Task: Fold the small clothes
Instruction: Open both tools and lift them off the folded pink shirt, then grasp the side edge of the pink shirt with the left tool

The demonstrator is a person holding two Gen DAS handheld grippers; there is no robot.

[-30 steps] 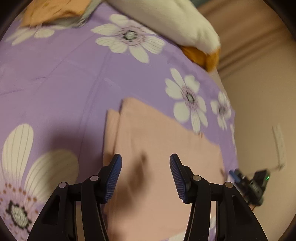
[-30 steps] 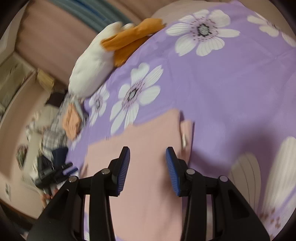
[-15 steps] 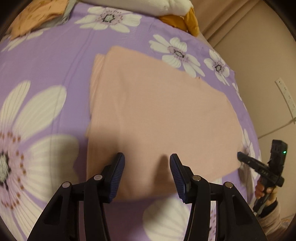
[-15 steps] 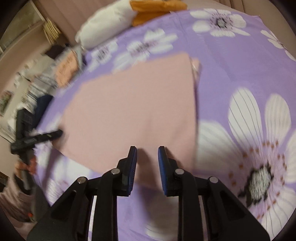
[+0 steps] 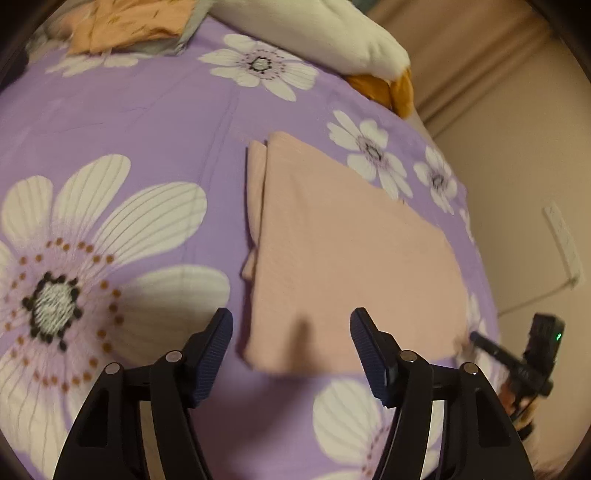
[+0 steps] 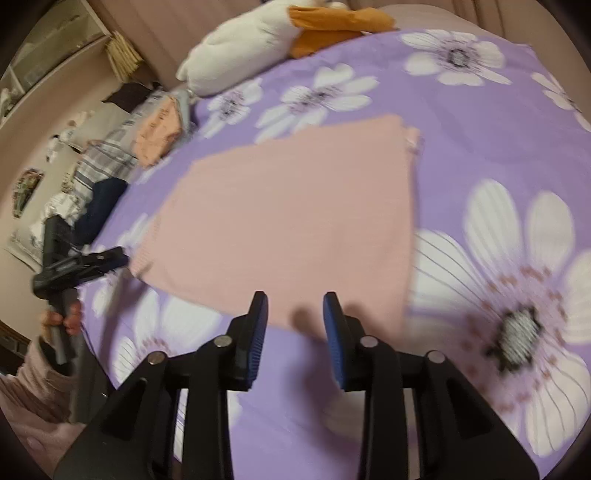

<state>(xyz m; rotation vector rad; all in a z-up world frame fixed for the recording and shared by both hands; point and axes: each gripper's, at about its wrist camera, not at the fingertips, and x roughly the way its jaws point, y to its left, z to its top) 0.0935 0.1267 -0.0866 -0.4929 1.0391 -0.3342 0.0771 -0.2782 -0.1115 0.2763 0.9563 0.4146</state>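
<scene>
Both grippers are empty and off the cloth. The left gripper (image 5: 291, 334) has its jaws fairly wide and opening; nothing sits between the pads, only the near-left corner of the pink garment (image 5: 343, 266) seen beyond them. The right gripper (image 6: 295, 321) is narrow but not closed, jaws opening again after a pinch half a second ago; the gap between the pads is clear, with the garment's near edge just past the tips.

What changed: a second ago both grippers hung over the middle of the cloth; now both views show them pulled back to its near hem, and the whole folded rectangle is in view. The garment's shape matches the earlier frames: flat, squared, a second layer peeking out along one side edge.

The garment lies on the purple flowered bedsheet (image 5: 110, 122), roughly centred, well apart from the white and orange plush toy (image 5: 325, 33) and the heap of other clothes (image 6: 122, 155) at the bed's far end.

My read: the current fold is laid down and released. Next is either another fold from the near hem or a move to the next piece. The near edge looks slightly lifted in the left view, but motion blur keeps me from being sure.
</scene>
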